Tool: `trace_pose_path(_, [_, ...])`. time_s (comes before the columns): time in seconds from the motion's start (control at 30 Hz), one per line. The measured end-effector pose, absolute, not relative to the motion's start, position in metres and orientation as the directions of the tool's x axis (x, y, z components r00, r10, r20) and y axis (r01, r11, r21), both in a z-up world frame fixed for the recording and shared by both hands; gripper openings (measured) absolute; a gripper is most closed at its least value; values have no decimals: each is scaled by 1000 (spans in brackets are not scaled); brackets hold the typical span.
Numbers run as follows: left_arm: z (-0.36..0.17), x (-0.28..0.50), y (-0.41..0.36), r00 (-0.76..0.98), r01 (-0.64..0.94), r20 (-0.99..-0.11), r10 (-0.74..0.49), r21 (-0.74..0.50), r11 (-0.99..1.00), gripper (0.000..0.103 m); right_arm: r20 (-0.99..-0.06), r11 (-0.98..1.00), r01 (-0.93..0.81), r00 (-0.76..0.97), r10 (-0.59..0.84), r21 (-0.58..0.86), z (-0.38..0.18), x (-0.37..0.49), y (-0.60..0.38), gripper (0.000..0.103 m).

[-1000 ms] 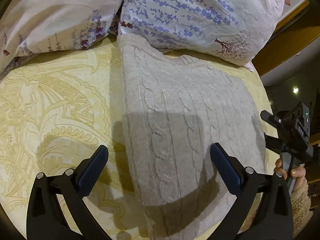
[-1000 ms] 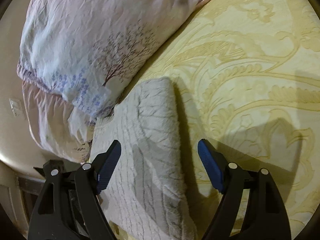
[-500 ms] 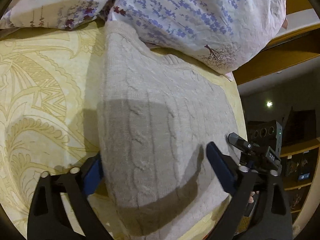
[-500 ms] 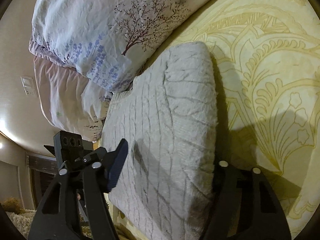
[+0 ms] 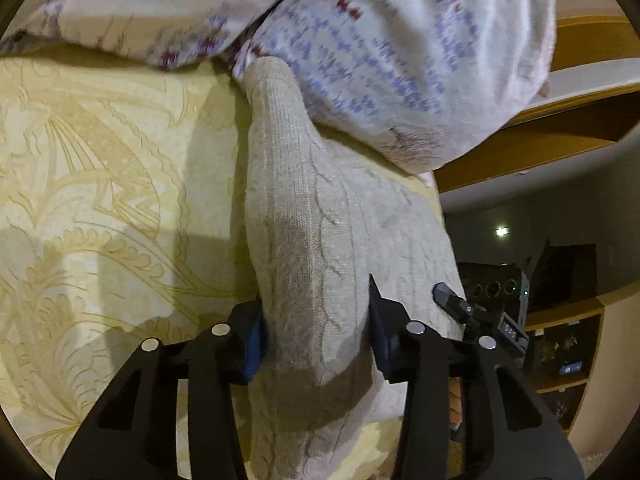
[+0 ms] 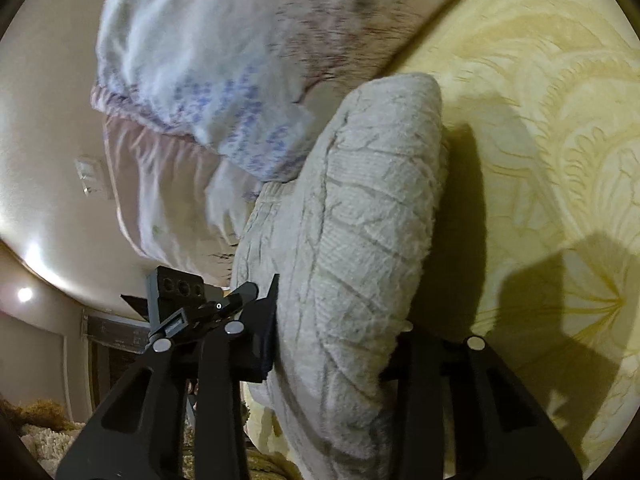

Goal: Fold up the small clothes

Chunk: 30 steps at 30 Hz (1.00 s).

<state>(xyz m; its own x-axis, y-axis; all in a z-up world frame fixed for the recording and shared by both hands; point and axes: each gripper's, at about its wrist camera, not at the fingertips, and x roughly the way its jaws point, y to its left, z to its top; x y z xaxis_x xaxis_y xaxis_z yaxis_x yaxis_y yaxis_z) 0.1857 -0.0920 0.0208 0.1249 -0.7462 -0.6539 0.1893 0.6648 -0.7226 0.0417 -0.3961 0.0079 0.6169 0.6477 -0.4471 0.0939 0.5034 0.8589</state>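
Your work surface is a bed with a yellow bedspread (image 5: 100, 184) in a pale leaf-and-scroll pattern. At its head lie two pillows: a cream one (image 5: 132, 12) and a white one with blue floral print (image 5: 408, 52). Beyond your bed edge, wooden ledges (image 5: 540, 148) curve past a dim room with a small lit lamp (image 5: 503, 232) and a shelf (image 5: 568, 356) of small items. In the right view, a beige wall carries a switch plate (image 6: 91, 178); one ceiling light (image 6: 25, 294) glows; shaggy rug (image 6: 40, 420) below.
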Motion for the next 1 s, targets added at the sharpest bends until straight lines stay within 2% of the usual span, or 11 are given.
trace_pose_path(0.3, [54,159,14,266,151,-629,-730,-721,676,43,-476,596,-66,535,698,800,26,73,-309,28])
trace_pose_path(0.4, [48,143,49,305,102,-654,-693,-701,706,43,-538,665,-119,491,685,738,26,85,-275,28])
trace_pose_path(0.5, [20,142,62,320,13,-706,-633,-664,747,43,-618,739,-110,476,626,664,14,97,-255,29])
trace_pose_path(0.6, [2,142,70,336,-39,-696,-635,-683,729,51,-643,727,-17,451,619,687,-4,104,-262,36])
trace_pose_path(0.7, [12,142,60,357,-7,-732,-581,-624,782,57,-654,732,1,448,609,681,-3,101,-266,48])
trace_pose_path(0.8, [33,139,58,413,32,-766,-493,-528,848,58,-619,706,34,512,596,708,5,99,-281,50])
trace_pose_path(0.9, [63,127,60,525,90,-741,-419,-441,893,66,-593,685,69,568,570,725,11,99,-294,51])
trace_pose_path(0.93, [72,123,55,557,122,-721,-413,-421,899,71,-597,688,78,573,561,721,12,103,-296,50])
trace_pose_path(0.97, [78,120,50,572,152,-706,-417,-408,900,74,-603,698,74,572,556,713,13,107,-294,46])
trace_pose_path(1.0, [85,117,40,581,204,-691,-430,-389,899,81,-610,709,62,568,553,702,13,107,-291,30])
